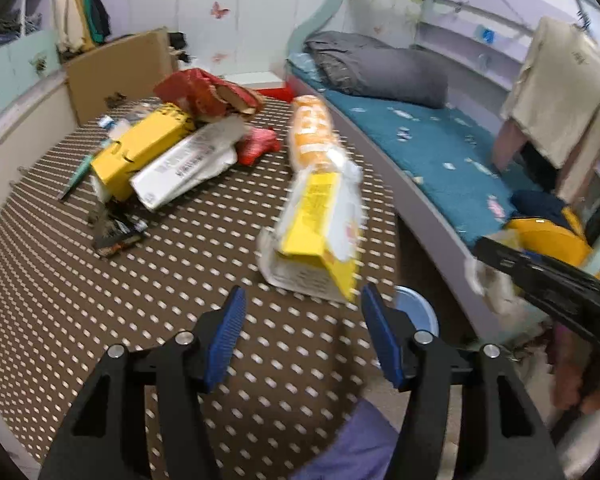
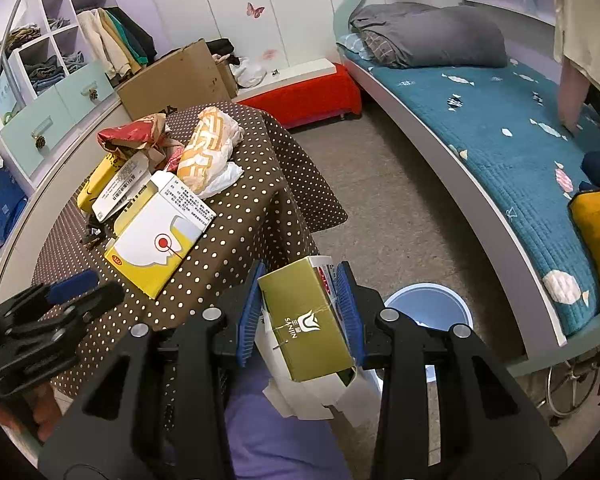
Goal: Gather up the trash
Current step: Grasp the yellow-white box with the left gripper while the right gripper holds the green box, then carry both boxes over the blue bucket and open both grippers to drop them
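The right tool (image 2: 302, 312) grips a green box (image 2: 306, 320) between its pads, held above a blue bin (image 2: 432, 304). The left tool (image 1: 302, 340) hangs wide apart over the dotted worktop (image 1: 100, 280), near a yellow-and-white box (image 1: 316, 236).

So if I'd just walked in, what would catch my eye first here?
Probably the olive-green box clamped in the right gripper, above the blue bin on the floor. Next, the bright heap of yellow cartons and wrappers on the dotted tablecloth, with the left gripper open before it.
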`<action>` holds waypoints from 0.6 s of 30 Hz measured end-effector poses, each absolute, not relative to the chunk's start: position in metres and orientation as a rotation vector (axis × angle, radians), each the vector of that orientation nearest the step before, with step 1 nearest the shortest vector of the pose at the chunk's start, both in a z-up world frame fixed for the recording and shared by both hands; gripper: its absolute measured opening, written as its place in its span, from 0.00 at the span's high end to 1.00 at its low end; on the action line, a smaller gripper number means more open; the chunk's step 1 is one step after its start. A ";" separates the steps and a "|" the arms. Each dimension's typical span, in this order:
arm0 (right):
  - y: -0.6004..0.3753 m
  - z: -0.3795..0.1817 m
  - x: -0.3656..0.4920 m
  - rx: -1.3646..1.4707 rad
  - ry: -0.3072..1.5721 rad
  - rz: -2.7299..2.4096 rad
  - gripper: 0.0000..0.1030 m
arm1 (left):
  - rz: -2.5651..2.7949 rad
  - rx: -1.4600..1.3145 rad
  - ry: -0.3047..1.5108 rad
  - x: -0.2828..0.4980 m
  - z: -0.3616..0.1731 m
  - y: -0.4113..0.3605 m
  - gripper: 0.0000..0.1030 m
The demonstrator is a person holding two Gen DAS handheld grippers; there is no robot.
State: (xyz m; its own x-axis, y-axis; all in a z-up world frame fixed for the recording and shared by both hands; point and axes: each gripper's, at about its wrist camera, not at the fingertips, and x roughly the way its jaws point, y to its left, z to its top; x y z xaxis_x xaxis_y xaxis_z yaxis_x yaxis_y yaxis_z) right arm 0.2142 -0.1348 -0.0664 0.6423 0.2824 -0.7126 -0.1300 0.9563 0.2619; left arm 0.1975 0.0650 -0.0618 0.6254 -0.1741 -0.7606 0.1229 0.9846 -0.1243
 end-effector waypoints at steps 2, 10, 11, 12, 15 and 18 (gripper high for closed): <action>-0.134 -0.067 0.215 0.193 0.845 0.240 0.64 | -0.213 -0.085 0.865 0.194 -0.059 0.062 0.42; -0.132 -0.068 0.215 0.195 0.852 0.235 0.64 | -0.237 -0.113 0.890 0.233 -0.074 0.044 0.42; -0.133 -0.069 0.215 0.196 0.855 0.230 0.64 | -0.233 -0.121 0.880 0.239 -0.075 0.043 0.42; -0.134 -0.070 0.216 0.197 0.858 0.226 0.64 | -0.216 -0.118 0.873 0.242 -0.075 0.043 0.42; -0.134 -0.070 0.217 0.193 0.862 0.224 0.65 | -0.196 -0.133 0.861 0.253 -0.076 0.042 0.70; -0.134 -0.070 0.217 0.194 0.862 0.223 0.65 | -0.251 -0.194 0.843 0.260 -0.078 0.042 0.96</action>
